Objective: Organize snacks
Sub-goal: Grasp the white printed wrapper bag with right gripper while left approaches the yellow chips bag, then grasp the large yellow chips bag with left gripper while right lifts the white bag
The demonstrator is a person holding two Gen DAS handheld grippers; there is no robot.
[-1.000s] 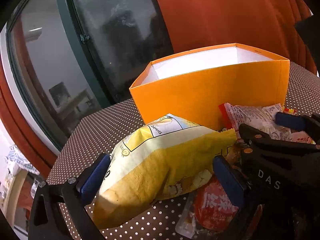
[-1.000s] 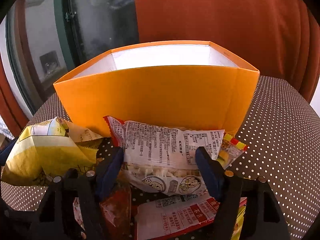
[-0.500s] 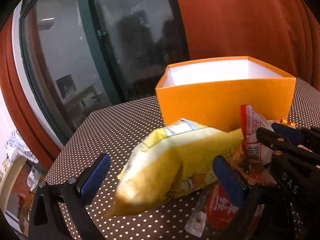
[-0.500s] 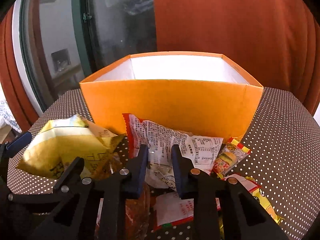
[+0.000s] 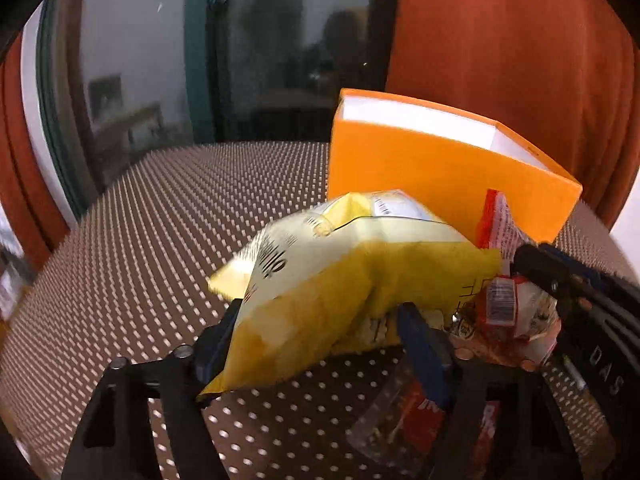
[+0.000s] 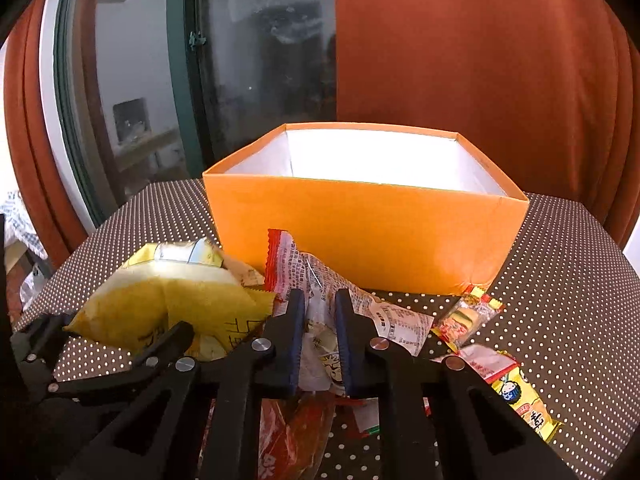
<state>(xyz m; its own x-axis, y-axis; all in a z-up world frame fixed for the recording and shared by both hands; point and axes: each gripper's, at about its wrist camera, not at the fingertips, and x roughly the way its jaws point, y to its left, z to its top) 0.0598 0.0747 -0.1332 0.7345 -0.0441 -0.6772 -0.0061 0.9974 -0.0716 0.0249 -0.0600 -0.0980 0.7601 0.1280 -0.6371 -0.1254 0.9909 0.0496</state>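
Before the orange box (image 6: 368,236), left tongs (image 5: 320,332) pinch the yellow bag (image 5: 340,280), right tongs (image 6: 320,332) the white packet (image 6: 320,300).

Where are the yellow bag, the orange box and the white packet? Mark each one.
yellow bag (image 5: 340,280), left wrist view, on its crumpled front.
orange box (image 6: 360,232), right wrist view, on its near wall.
white packet (image 6: 320,280), right wrist view, on the printed part above the fingers.

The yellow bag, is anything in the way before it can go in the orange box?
Only the box's own near wall. The yellow bag, held by the left gripper, sits right in front of the orange box and must go up over that wall.
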